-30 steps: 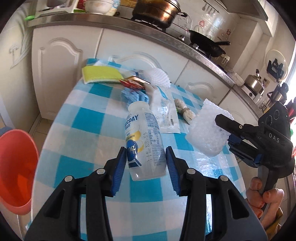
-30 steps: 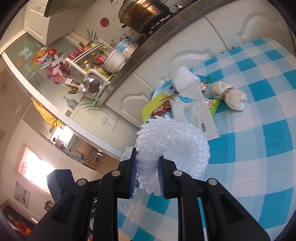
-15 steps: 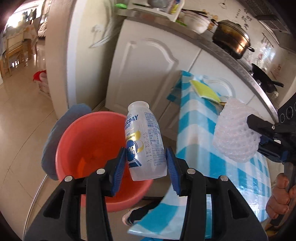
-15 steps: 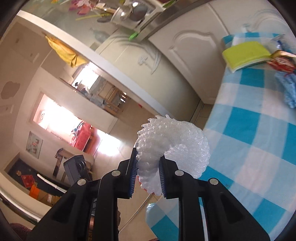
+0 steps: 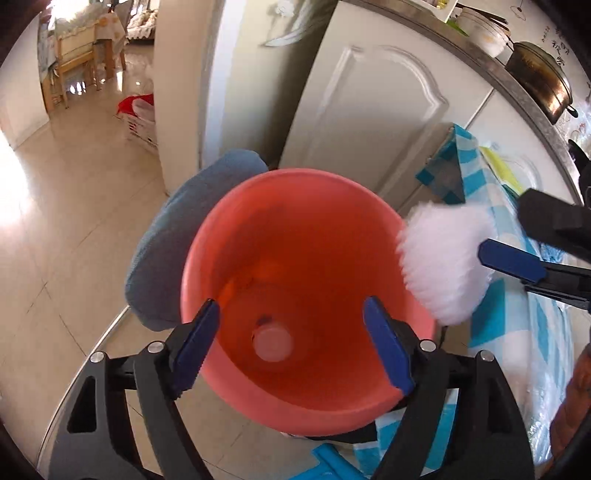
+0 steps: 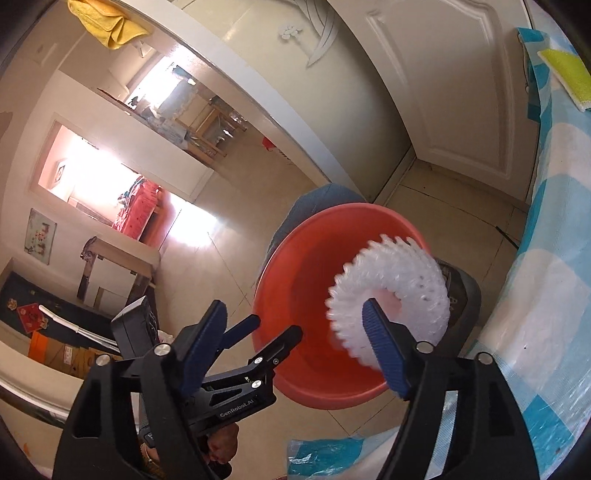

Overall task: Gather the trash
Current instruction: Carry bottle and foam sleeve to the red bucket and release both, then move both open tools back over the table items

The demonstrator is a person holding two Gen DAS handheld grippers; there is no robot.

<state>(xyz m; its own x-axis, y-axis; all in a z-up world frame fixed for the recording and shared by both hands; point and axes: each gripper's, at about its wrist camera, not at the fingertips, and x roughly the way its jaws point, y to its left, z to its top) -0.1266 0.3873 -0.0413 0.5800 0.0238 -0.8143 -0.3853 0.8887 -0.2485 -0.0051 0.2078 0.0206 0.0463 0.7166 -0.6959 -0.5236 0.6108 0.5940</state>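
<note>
Both grippers' blue-padded fingers [image 5: 388,354] are opening above the round orange plastic bucket [image 5: 207,258]; the white foam net [image 6: 391,291] is dropping free.

Yellow cloth [image 6: 109,23] above doorway; checked tablecloth [image 6: 554,236] right.

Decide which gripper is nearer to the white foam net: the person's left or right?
Right. The foam net lies against one pad of the opening right gripper, over the red bucket. The left gripper, also opening, hangs over the bucket's mouth, the net off to its side.
</note>
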